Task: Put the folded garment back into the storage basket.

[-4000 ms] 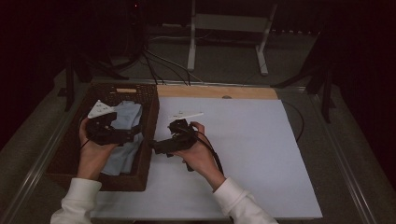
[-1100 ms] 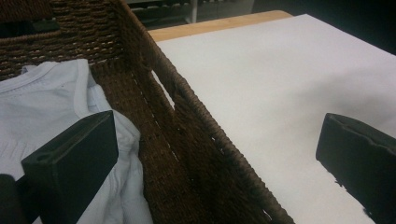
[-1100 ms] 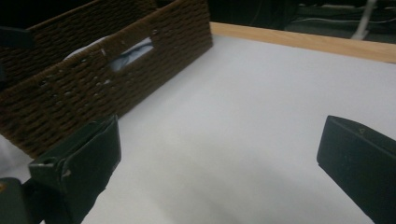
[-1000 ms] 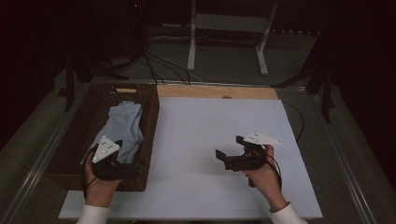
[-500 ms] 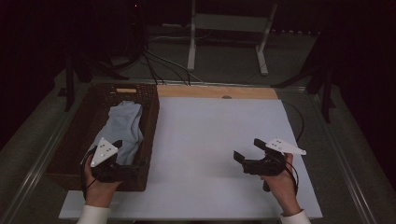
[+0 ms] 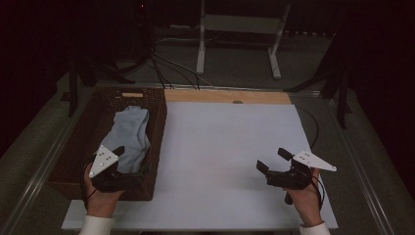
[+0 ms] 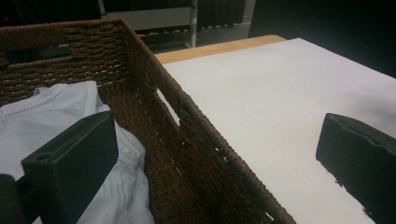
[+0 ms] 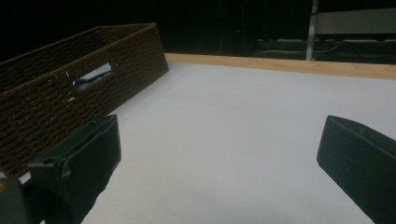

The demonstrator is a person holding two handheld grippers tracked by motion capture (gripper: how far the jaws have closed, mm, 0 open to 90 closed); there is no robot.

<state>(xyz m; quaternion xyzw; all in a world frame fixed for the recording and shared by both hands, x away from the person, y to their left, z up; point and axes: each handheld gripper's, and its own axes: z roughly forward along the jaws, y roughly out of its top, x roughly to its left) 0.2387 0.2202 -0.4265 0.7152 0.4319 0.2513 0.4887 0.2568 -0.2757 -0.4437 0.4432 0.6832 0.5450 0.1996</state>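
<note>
A white sheet (image 6: 220, 161) is covering most of the table, with a strip of bare wooden edge (image 6: 230, 96) showing along its far side. A brown woven wicker basket (image 6: 157, 137) is sitting on the left part of the table, its long right wall lying along the left margin of the sheet. A pale blue-white garment (image 6: 129, 137), crumpled, is lying inside the basket, reaching from near the far end toward the near end.

The left gripper (image 6: 128, 169) is sitting at the near right corner of the basket, held by the person's left hand (image 6: 103, 198), with its grey three-cornered plate on top. In the left gripper view its jaws are standing wide apart and holding nothing: one jaw is hanging over the garment (image 7: 70, 140) inside the basket, the other over the white sheet (image 7: 280, 116) outside, with the basket's wall (image 7: 196, 154) running between them.

The right gripper (image 6: 270, 161) is sitting over the near right part of the sheet, well apart from the basket, held by the person's right hand (image 6: 306, 200). Its jaws are pointing leftward toward the basket, are spread wide apart, and are gripping nothing. In the right gripper view the basket (image 8: 70, 88) is showing a handle slot in its end wall, with pale cloth visible through it.

Beyond the table, a white metal stand (image 6: 235, 34) and dark cables (image 6: 166, 63) are lying on the floor.
</note>
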